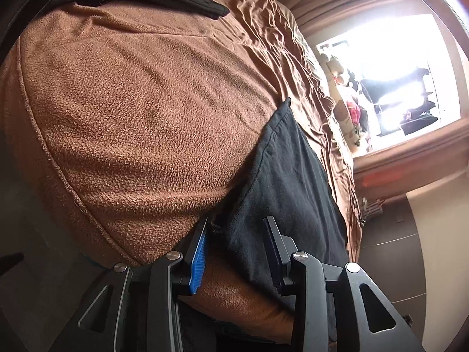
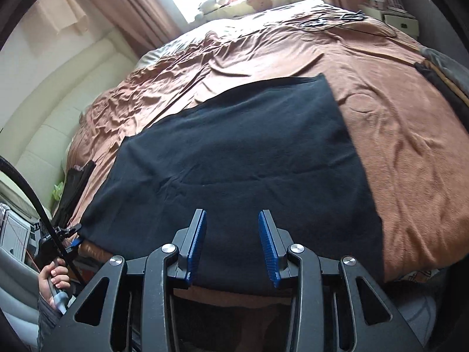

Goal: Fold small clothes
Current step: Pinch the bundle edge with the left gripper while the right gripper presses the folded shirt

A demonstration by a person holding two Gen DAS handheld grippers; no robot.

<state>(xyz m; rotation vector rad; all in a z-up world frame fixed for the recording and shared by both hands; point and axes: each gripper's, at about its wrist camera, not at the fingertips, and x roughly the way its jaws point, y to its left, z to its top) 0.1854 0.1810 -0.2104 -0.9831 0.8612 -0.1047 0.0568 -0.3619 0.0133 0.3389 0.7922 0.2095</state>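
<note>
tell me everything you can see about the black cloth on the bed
The black cloth is a soft, matte, fleece-like piece, roughly rectangular, spread nearly flat with faint creases on the brown bedsheet. Its near edge hangs slightly over the bed's edge. The right tongs hover open over that near edge. In the left wrist view the left tongs are open at its corner, beside a brown fleece cloth; contact is unclear.
</note>
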